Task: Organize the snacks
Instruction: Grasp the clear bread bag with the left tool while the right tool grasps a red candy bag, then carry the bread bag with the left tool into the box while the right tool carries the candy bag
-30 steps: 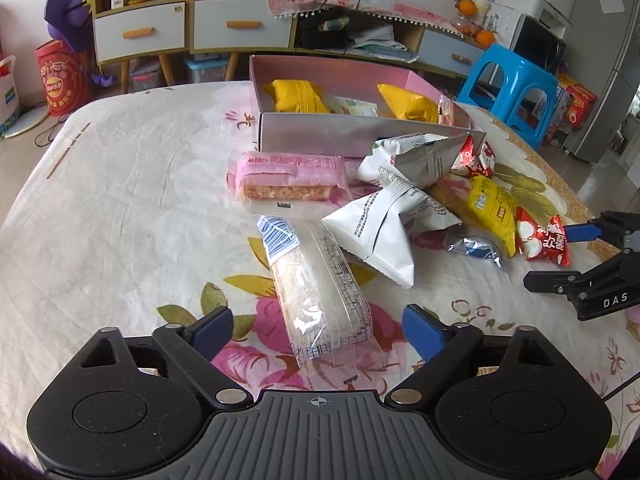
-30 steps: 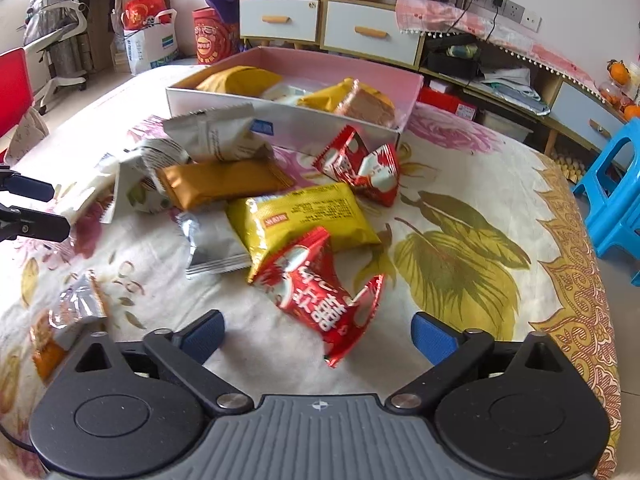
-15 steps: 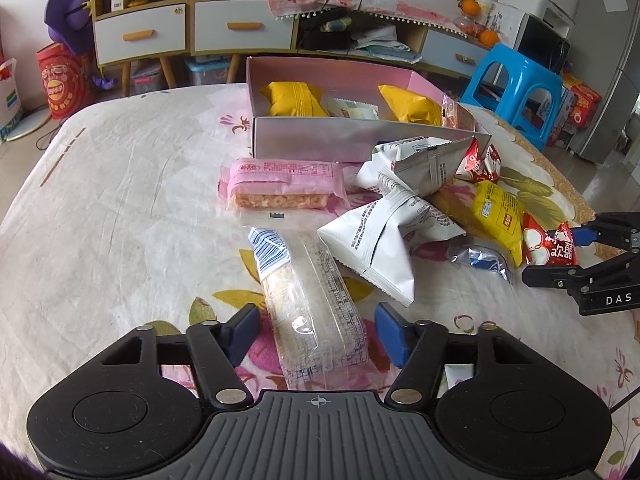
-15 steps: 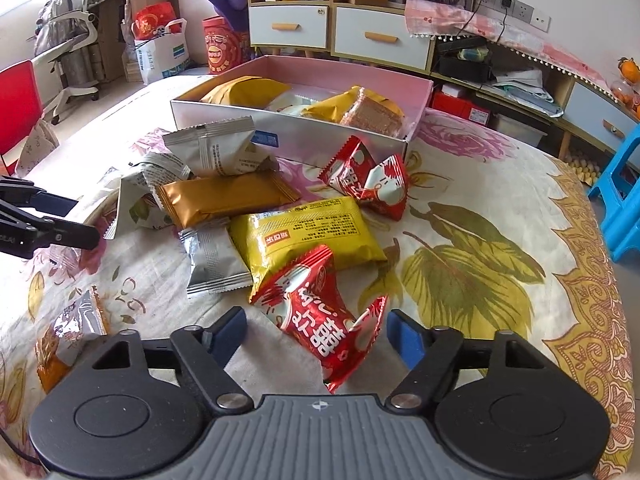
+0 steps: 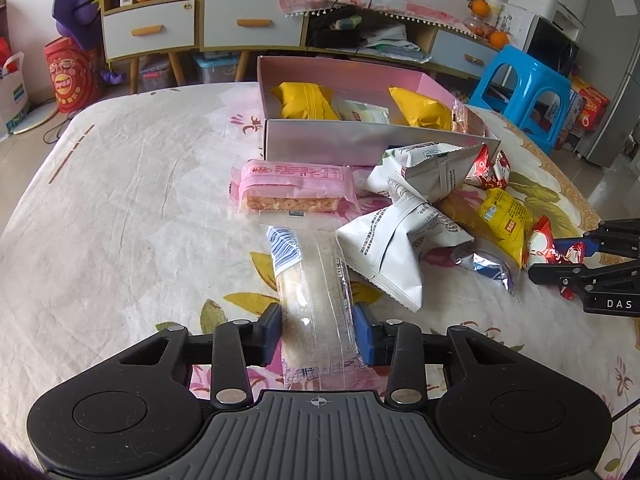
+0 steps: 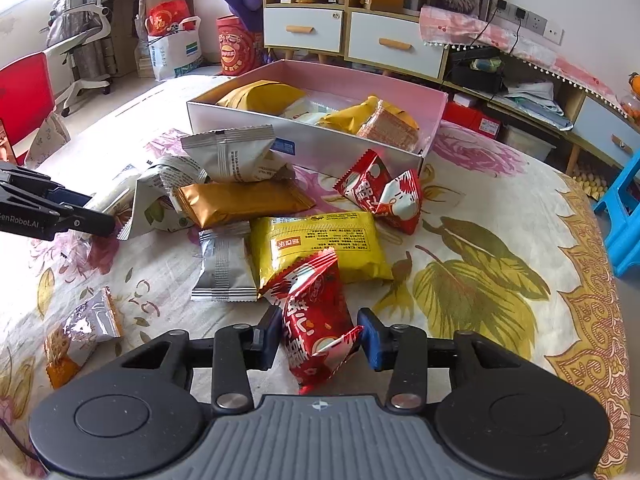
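A clear-wrapped rice bar [image 5: 312, 280] lies lengthwise on the floral cloth between the pads of my left gripper [image 5: 316, 328]. Its jaws are closing and both blue pads touch the wrapper's sides. In the right wrist view a red snack packet [image 6: 310, 300] stands between the pads of my right gripper [image 6: 320, 332], whose jaws are also closing and press on the packet. Behind the loose snacks an open pink box [image 5: 360, 140] holds yellow packets. The right gripper [image 5: 576, 256] also shows at the right edge of the left wrist view.
Loose snacks lie in a heap: a pink-wrapped bar [image 5: 292, 188], white pouches [image 5: 396, 244], a yellow packet [image 6: 320, 240], a gold bar [image 6: 240, 202], a silver packet [image 6: 224, 268], another red packet [image 6: 380, 192]. A blue stool [image 5: 528, 88] stands past the table's right edge.
Both grippers' jaws went from wide apart to close around their snacks. The left pads came in against the rice bar and the right pads against the red packet. Neither hand shifted.
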`<action>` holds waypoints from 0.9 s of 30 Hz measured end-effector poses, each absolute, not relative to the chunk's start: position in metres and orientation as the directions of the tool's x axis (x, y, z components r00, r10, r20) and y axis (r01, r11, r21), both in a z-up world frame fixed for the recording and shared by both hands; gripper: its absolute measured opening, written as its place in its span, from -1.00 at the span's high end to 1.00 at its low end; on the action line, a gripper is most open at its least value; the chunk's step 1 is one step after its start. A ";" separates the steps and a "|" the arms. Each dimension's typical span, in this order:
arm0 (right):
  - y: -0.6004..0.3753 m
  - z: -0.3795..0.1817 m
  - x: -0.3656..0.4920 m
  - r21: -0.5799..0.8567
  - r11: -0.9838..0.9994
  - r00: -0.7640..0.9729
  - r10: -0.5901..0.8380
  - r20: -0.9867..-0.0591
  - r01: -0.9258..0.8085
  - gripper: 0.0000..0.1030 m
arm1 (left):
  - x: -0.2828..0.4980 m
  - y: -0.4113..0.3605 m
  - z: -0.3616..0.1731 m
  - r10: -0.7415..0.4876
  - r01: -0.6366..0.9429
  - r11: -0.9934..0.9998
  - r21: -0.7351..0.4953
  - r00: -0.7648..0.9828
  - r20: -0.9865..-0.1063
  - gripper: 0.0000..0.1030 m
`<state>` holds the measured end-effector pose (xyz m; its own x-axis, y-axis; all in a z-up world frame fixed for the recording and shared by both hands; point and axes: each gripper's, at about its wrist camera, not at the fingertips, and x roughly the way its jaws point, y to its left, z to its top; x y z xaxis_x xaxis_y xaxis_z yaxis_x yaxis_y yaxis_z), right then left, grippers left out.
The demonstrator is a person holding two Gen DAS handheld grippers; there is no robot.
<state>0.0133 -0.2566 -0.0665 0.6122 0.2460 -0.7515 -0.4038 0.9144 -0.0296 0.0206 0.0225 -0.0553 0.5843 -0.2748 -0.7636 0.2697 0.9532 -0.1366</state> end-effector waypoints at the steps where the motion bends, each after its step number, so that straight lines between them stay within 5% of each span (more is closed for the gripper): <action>1: -0.256 -0.066 0.013 -0.031 0.914 0.613 0.245 -0.751 -0.404 0.36 | 0.020 0.023 -0.055 -0.275 0.270 0.953 -0.138 0.583 -0.765 0.32; 27: -0.245 -0.015 0.022 -0.007 0.941 0.691 0.244 -0.680 -0.339 0.37 | 0.031 0.026 -0.011 -0.325 0.240 0.945 -0.221 0.618 -0.716 0.37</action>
<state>0.0215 -0.2449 -0.0154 0.6912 0.2438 -0.6803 -0.3388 0.9408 -0.0071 0.0307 0.0258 -0.0114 0.6185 -0.3246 -0.7156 0.2404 0.9452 -0.2209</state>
